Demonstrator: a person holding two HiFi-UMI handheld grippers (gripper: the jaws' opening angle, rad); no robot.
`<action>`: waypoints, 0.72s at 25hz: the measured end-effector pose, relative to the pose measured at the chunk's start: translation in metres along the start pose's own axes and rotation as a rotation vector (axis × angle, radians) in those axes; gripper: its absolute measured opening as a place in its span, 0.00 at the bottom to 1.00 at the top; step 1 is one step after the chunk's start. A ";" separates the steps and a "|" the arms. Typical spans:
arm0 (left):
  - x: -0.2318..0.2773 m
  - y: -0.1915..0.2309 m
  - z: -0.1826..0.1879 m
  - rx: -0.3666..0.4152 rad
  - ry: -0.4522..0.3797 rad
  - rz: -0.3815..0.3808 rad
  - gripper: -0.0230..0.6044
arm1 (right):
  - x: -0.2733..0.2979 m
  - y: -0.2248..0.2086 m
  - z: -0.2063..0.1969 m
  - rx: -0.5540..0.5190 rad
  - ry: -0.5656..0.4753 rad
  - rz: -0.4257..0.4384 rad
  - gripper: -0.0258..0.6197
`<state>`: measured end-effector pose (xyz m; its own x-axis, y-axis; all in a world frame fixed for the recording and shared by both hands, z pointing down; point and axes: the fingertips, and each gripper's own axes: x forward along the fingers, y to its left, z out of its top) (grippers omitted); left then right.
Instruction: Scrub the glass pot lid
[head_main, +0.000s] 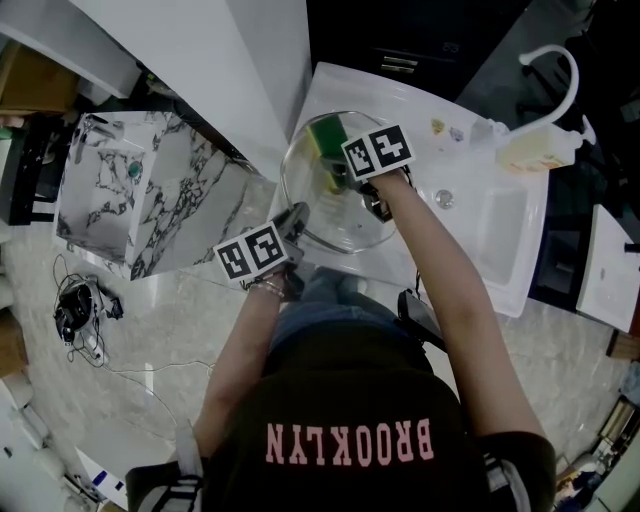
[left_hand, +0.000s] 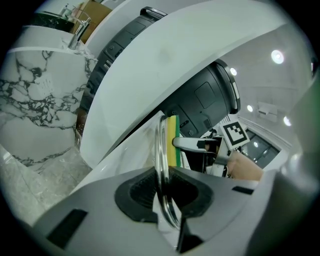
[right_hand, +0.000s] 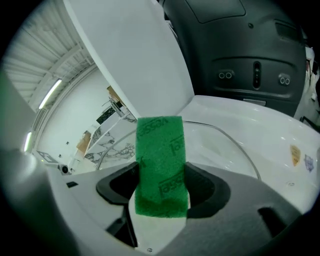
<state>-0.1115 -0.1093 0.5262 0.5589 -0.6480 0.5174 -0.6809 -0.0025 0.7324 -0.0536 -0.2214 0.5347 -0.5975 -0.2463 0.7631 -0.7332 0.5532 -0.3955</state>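
Note:
A round glass pot lid (head_main: 345, 215) with a metal rim is held up over the white counter's left end. My left gripper (head_main: 297, 217) is shut on its near-left rim; in the left gripper view the rim (left_hand: 161, 160) runs edge-on between the jaws of my left gripper (left_hand: 165, 192). My right gripper (head_main: 342, 177) is shut on a green and yellow sponge (head_main: 326, 137), which lies against the lid's far side. The sponge's green face (right_hand: 160, 165) fills the right gripper view between the jaws of my right gripper (right_hand: 161, 192), with the lid's rim (right_hand: 235, 145) behind it. From the left the sponge (left_hand: 173, 140) shows edge-on.
A white sink basin (head_main: 500, 225) with a drain (head_main: 444, 198) lies to the right, a curved white faucet (head_main: 560, 70) and a soap bottle (head_main: 535, 150) beyond it. A marble-patterned cabinet (head_main: 150, 190) stands at the left. Cables (head_main: 80, 315) lie on the floor.

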 end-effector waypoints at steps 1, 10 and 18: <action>0.000 0.000 0.000 -0.001 -0.003 0.001 0.11 | 0.000 -0.001 0.000 0.014 -0.003 0.002 0.47; 0.000 0.000 0.003 -0.001 -0.019 0.004 0.11 | -0.006 -0.015 0.000 0.144 -0.039 0.012 0.47; 0.000 0.001 0.001 0.001 -0.026 0.010 0.11 | -0.017 -0.055 -0.010 0.347 -0.070 0.033 0.47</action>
<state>-0.1129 -0.1100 0.5263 0.5395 -0.6678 0.5128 -0.6867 0.0034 0.7269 0.0001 -0.2395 0.5482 -0.6346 -0.2939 0.7148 -0.7727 0.2617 -0.5783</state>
